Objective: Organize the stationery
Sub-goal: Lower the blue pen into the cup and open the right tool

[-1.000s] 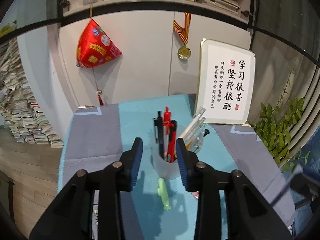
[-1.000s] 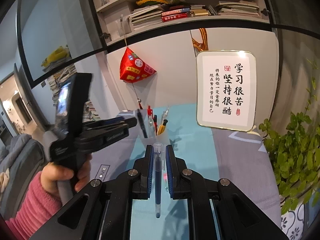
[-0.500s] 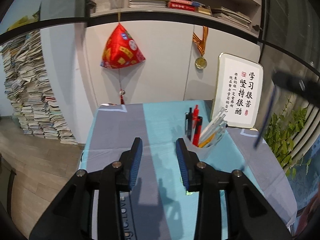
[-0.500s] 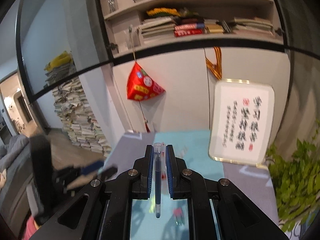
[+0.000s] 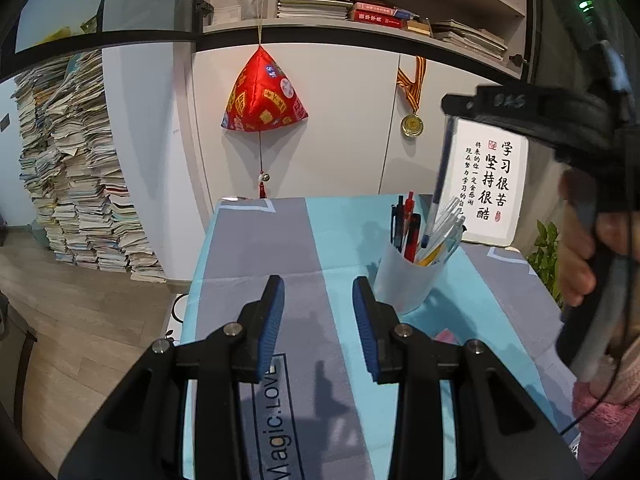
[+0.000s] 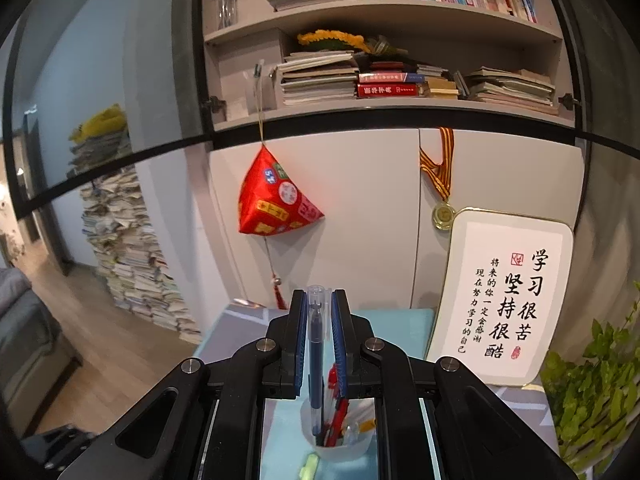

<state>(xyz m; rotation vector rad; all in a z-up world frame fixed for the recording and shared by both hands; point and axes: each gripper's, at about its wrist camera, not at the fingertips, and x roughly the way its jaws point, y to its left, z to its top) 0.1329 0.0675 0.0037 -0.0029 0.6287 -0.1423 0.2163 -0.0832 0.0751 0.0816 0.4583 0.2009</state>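
Right claw (image 6: 319,296) was clamped tight on one blue pen (image 6: 315,360), pads squeezing the barrel from both sides. Its long axis ran straight along the fingers, clear capped end poking out past the fingertips, other end pointing back toward the camera. In the left wrist view that same pen (image 5: 440,168) hung nearly upright from the claw (image 5: 454,105), tip down, right over the cup.

Directly under the right claw sat one frosted pen cup (image 6: 340,446), and the pen's lower end looked lined up with its mouth, though I couldn't tell if it was actually inside. Already in the cup (image 5: 404,280): two black pens and two red ones standing up, plus a bundle of clear pens leaning right, too overlapped to count properly. One green cap-looking thing (image 6: 309,465) lay on the tablecloth (image 5: 320,240) just in front of the cup, near side.

Left claw (image 5: 318,302) was part open with nothing between the pads, hovering over the cloth, cup just off to the right of its right finger. One hand (image 5: 580,248) gripped the right tool's handle.
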